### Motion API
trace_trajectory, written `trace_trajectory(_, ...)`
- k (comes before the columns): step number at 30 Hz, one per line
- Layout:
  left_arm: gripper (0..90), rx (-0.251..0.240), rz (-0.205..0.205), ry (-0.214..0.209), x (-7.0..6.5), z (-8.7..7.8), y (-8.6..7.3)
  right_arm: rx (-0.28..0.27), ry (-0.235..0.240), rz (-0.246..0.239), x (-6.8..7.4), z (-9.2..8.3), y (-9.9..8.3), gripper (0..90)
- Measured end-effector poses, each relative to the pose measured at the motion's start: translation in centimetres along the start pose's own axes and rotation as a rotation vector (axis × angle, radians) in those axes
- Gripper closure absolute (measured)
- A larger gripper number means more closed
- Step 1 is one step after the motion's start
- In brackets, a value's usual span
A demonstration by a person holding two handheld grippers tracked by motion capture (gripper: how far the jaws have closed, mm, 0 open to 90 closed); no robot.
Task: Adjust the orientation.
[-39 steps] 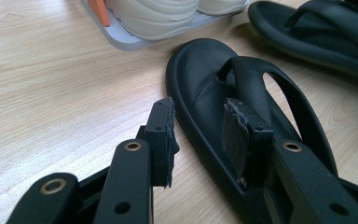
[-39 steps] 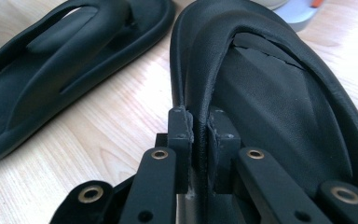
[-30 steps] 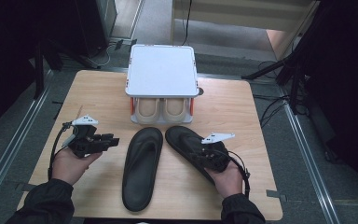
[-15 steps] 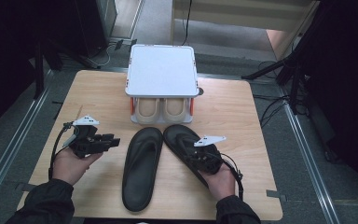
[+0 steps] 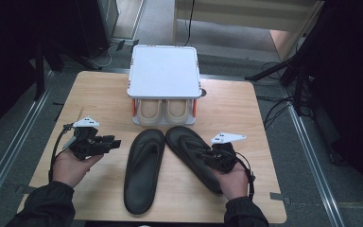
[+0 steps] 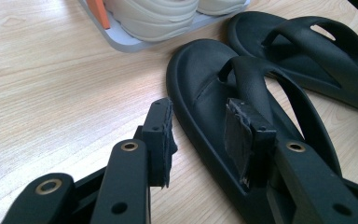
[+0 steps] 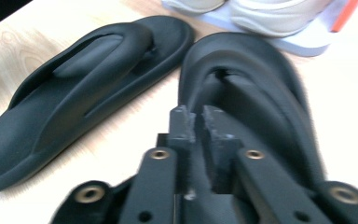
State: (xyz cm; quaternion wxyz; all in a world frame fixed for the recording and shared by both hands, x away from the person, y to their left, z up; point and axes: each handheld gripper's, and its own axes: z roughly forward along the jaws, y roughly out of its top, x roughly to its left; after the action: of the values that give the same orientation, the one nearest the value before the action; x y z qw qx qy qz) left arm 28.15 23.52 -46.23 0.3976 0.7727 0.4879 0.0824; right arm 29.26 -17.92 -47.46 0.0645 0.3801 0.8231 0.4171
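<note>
From high up you can see the whole wooden table (image 5: 99, 94), with a white shoe rack (image 5: 164, 71) at its far side and a pair of cream shoes (image 5: 164, 111) tucked under the rack's top. Two black flip-flops lie just in front of the rack. The left flip-flop (image 5: 144, 170) runs long-ways from the rack toward the person, with its toe end near the rack. The right flip-flop (image 5: 196, 153) has its toe end near the rack too, but its heel swings out to the right, so the two make a V shape. The right gripper view shows up close what the high view cannot: the right gripper (image 7: 195, 116) has its jaws pinched almost together on the strap of the right flip-flop, and they have just been closing. The left gripper view shows the left gripper (image 6: 200, 130) with its jaws about half open and nothing between them, pointing at the left flip-flop from the side. In the high view the left hand (image 5: 71, 165) rests low, left of the flip-flops, well away from the rack. The right hand (image 5: 231, 177) sits over the heel of the right flip-flop.
</note>
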Motion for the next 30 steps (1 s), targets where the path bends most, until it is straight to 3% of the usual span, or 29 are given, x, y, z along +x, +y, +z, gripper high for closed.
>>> trace_trajectory(8,64.1,0.005,0.001,-0.007,-0.1,0.0,0.0,0.009,-0.079,0.003,-3.4,-0.4,0.1,90.0)
trace_trajectory(17,67.3,0.005,-0.004,-0.016,-0.1,0.0,0.0,0.055,-0.138,0.026,-5.8,0.1,-0.2,90.0)
trace_trajectory(20,67.7,0.009,-0.001,-0.020,-0.1,0.0,0.0,0.092,-0.140,0.011,-5.9,0.8,-0.4,90.0)
trace_trajectory(30,71.0,0.027,-0.001,-0.037,-0.2,0.2,-0.1,0.108,-0.126,0.002,-4.8,0.8,-0.6,90.0)
